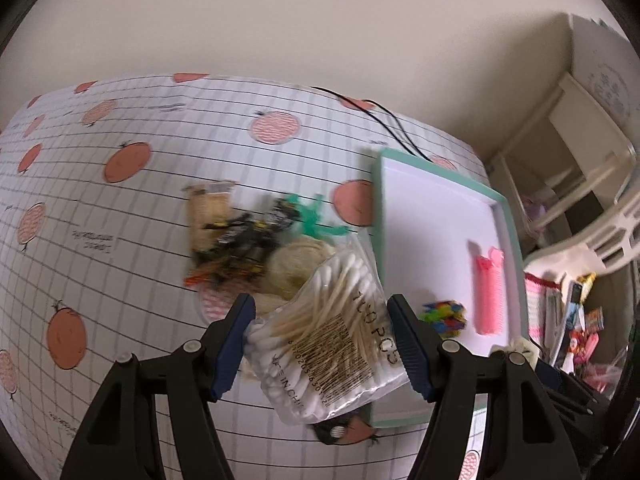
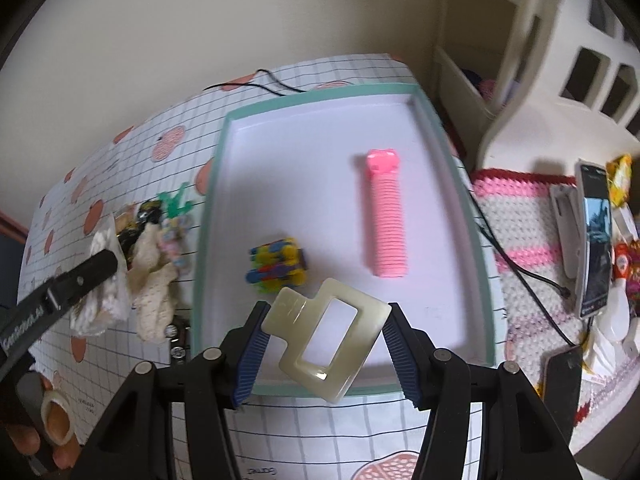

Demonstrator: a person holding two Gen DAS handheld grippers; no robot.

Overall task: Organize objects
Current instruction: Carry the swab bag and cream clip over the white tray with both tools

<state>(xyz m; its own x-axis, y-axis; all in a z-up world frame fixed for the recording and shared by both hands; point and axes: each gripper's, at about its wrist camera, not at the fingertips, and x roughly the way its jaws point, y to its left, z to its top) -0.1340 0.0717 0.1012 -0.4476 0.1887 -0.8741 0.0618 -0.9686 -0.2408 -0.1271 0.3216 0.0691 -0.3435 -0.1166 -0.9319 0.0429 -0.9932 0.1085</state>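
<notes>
We take the green-rimmed tray (image 2: 208,216) as our reference. The right gripper (image 2: 326,346) pinches a cream hair claw clip (image 2: 326,340) across its width, holding it above the tray's near edge. The clip is rigid, glossy plastic with an open rectangular frame. We judge it light but slippery, so the pads belong on the flat outer edges of the frame, as now, not on the rounded hinge end.

Inside the tray lie a pink ribbed roller (image 2: 386,220), toward the far right, and a small cluster of multicoloured clips (image 2: 276,266), nearer the left wall.

The left gripper (image 1: 320,342) is closed on a clear bag of cotton swabs (image 1: 328,336), just left of the tray's near left corner. The bag is soft, light and crinkly. Film of this kind deforms and slides under pressure, so we grip across the packed bundle of sticks at mid-length, where the contents give the pads something firm to bear on. Whether the bag is lifted clear of the tablecloth (image 1: 120,240) we cannot tell from this blurred view.

Left of the tray, a pile remains unsorted: a green plastic piece (image 1: 316,220), dark wrapped items (image 1: 244,244) and a cream knitted piece (image 2: 154,280).
</notes>
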